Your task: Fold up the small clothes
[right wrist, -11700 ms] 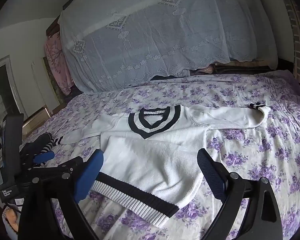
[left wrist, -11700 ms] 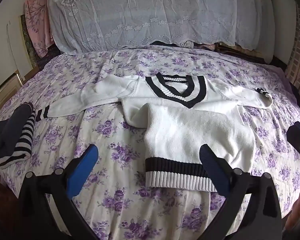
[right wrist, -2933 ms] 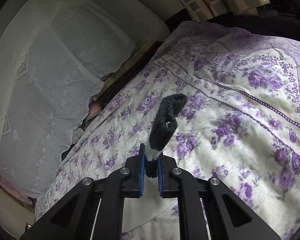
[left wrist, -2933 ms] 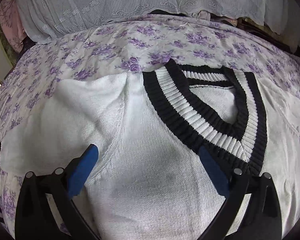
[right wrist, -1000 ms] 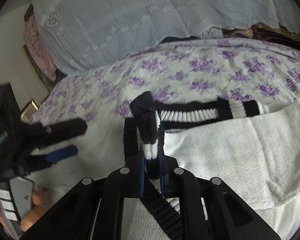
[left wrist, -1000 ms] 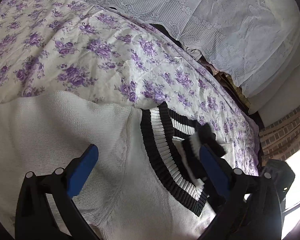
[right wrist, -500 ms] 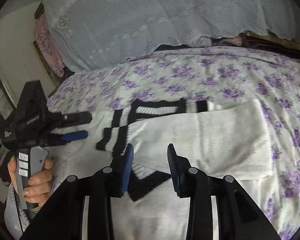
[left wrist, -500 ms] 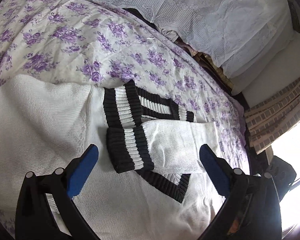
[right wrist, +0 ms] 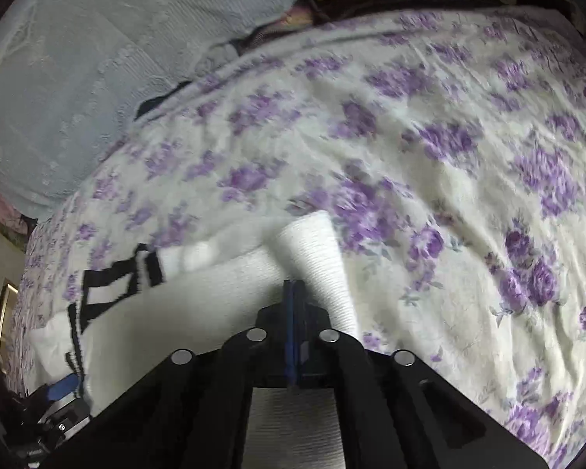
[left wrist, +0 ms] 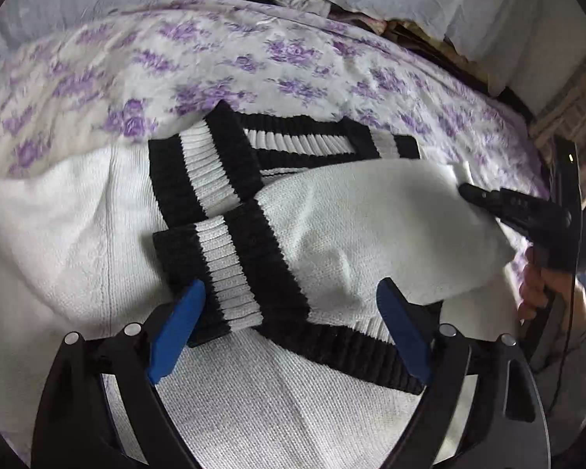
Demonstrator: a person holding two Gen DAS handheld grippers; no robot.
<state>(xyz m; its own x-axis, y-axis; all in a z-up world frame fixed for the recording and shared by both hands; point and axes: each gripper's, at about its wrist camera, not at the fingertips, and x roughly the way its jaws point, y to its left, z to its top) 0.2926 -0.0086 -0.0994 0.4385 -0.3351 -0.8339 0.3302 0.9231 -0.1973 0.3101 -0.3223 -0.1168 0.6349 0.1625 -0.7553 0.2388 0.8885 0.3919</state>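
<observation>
Sleeve (left wrist: pixel 371 230) now folded across the sweater (left wrist: pixel 254 410); your right tool (right wrist: pixel 293 293) has let go

Right tool shut, empty, at the sleeve's fold; left tool (left wrist: pixel 289 336) wide, closing, straddles the cuff (left wrist: pixel 230 269); sleeve runs crosswise.

Left gripper (left wrist: pixel 289 324) angled downward, blue fingers (left wrist: pixel 175 322) wide apart, jaws closing, pads not pressing anything. Right gripper (right wrist: pixel 294 293) angled downward, jaws fully together. Right hand (left wrist: pixel 543 293) wrapped round handle.
</observation>
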